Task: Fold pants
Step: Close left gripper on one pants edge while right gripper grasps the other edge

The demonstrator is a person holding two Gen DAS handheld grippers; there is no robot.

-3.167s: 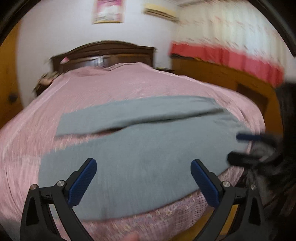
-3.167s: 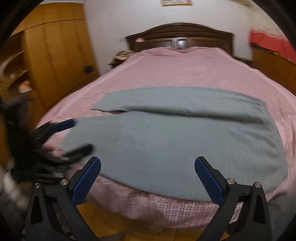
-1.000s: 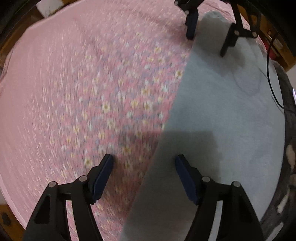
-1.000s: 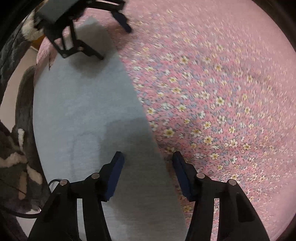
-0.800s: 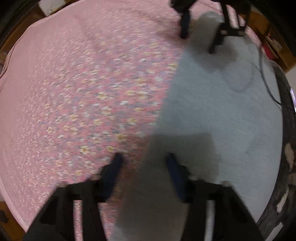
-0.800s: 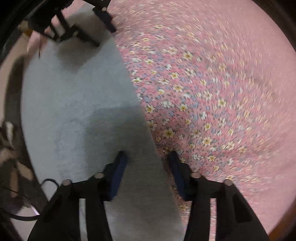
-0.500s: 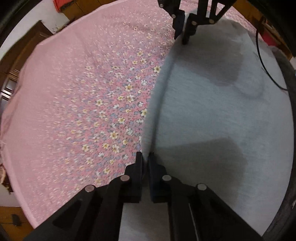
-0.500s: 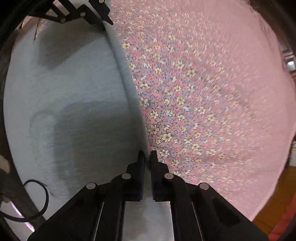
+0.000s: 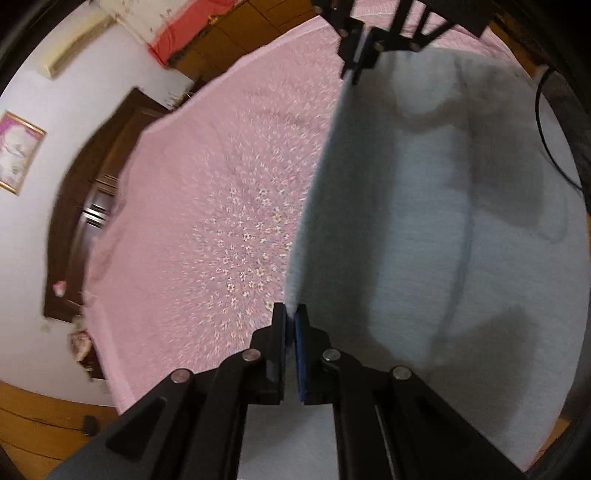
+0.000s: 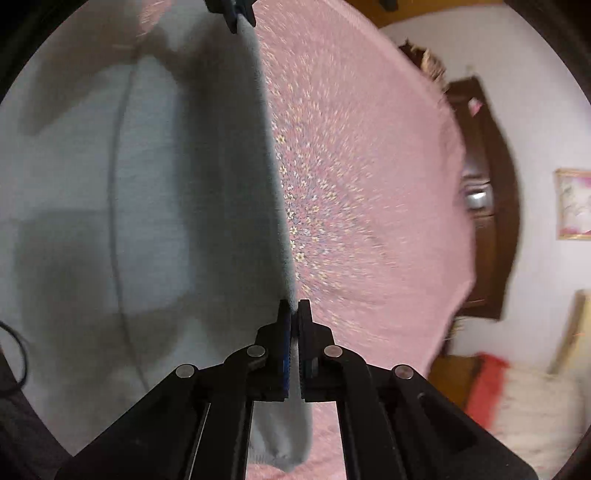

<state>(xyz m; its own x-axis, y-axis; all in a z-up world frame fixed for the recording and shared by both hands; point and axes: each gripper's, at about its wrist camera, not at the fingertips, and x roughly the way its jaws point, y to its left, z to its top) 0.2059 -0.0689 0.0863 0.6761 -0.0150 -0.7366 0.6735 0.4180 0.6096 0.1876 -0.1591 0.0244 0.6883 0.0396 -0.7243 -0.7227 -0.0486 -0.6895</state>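
Note:
Grey pants lie on a pink flowered bedspread, and their far edge is lifted into a taut upright line between the two grippers. My left gripper is shut on that edge near one end. At the other end my right gripper is shut on the same edge of the pants. Each gripper shows small at the top of the other's view, the right gripper and the left gripper. The lifted cloth hides what lies under it.
A dark wooden headboard stands at the far end of the bed, below a framed picture on a white wall. Wooden cabinets and a red curtain line the side. A black cable hangs near the bed's edge.
Both grippers went from open, straddling the pants' far edge, to shut on it. They then lifted the edge off the bedspread and tilted up, bringing the headboard and wall into view.

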